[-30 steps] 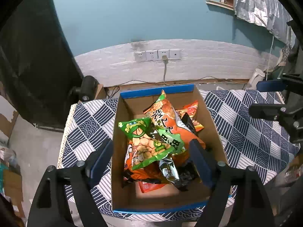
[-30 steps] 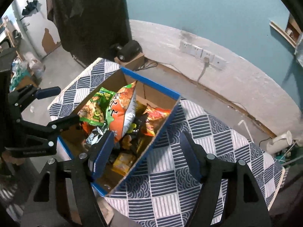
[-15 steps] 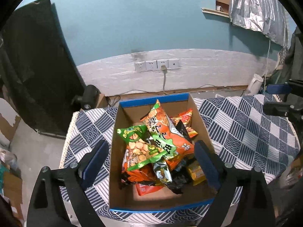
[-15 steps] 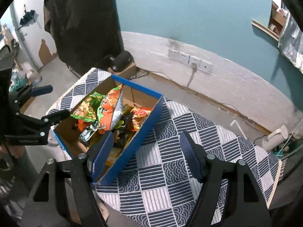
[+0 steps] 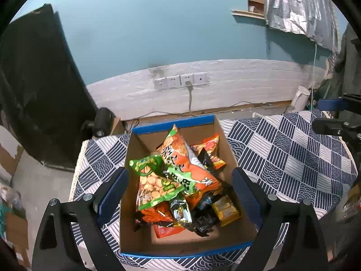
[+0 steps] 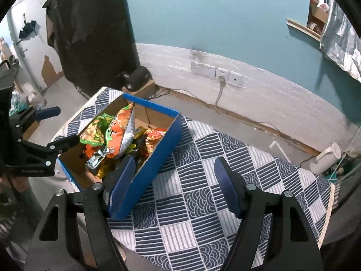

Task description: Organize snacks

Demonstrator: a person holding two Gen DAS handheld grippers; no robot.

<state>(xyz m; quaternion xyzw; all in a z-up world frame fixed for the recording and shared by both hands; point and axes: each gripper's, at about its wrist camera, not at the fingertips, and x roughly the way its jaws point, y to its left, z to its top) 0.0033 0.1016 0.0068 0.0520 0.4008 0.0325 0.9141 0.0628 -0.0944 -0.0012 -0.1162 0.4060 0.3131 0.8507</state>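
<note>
A: We see a table with a blue and white cloth (image 6: 203, 203). Behind it is a blue wall (image 5: 158, 33) with a white strip and some sockets (image 5: 180, 81) low down.

B: We also see a black curtain (image 5: 33, 90) on the left and a white jug (image 6: 326, 160) on the floor.

A: On the cloth stands a brown box (image 5: 133, 237) with blue edges. It sits near the left end of the table.

B: The box is full of snacks (image 5: 180, 180). We see a big orange bag (image 5: 187, 167) on top, a green bag (image 5: 155, 183) of round biscuits beside it, and small yellow and black packs below.

A: Our left gripper (image 5: 178, 187) hangs over the box. Its jaws have just been opening, and they are wide apart now, with nothing in them.

B: Our right gripper (image 6: 173, 183) is over the cloth, beside the box. Its jaws are apart too, and it holds nothing.
</note>
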